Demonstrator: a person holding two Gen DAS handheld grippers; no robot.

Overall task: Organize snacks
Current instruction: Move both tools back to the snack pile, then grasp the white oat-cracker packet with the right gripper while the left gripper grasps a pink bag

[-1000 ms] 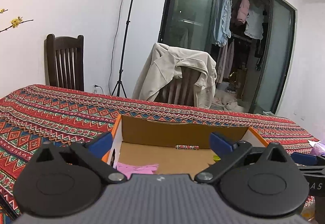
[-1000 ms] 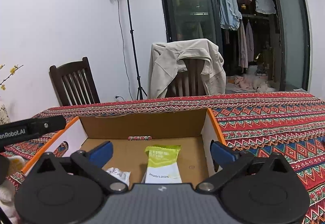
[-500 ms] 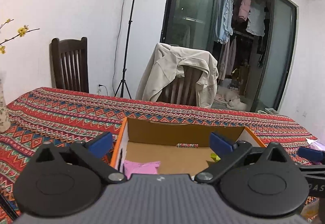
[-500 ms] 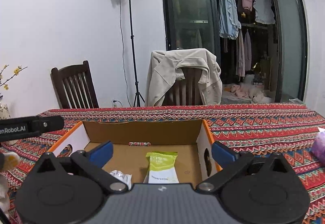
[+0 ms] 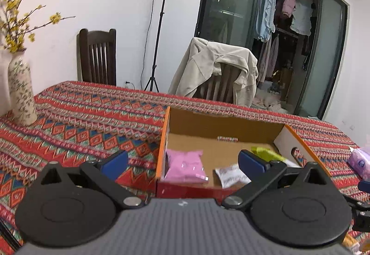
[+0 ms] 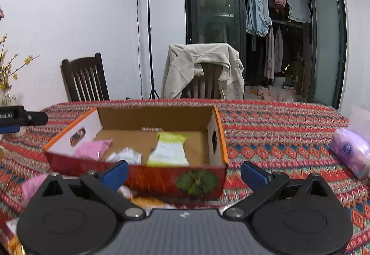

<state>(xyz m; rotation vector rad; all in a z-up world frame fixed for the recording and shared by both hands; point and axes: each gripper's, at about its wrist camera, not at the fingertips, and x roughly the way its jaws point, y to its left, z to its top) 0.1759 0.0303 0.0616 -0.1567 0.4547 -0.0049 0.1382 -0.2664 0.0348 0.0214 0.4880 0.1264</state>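
An open cardboard box (image 6: pixel 217 137) (image 5: pixel 163 139) with orange rims and a red front stands on the patterned tablecloth. Inside lie a pink packet (image 5: pixel 185 166) (image 6: pixel 92 148), a white packet (image 5: pixel 231 175) (image 6: pixel 124 155), a green-and-white packet (image 6: pixel 168 148) (image 5: pixel 266 153) and a small red candy (image 6: pixel 151 129) (image 5: pixel 227 138) at the back wall. My left gripper (image 5: pixel 183 162) is open and empty, near the box's front left corner. My right gripper (image 6: pixel 183 173) is open and empty, just before the box's front wall. More snacks, a pink one (image 6: pixel 32 185) and an orange one (image 6: pixel 145 200), lie under it.
A purple packet (image 6: pixel 351 153) (image 5: pixel 359 162) lies on the cloth to the right. A vase with yellow flowers (image 5: pixel 22 91) stands at the far left. Two chairs, one with a beige jacket (image 6: pixel 203 68), and a light stand (image 6: pixel 149 31) are behind the table.
Both grippers have pulled back and up from the box, so its front wall and the table in front now show. The left one has also shifted left. Both stayed open.
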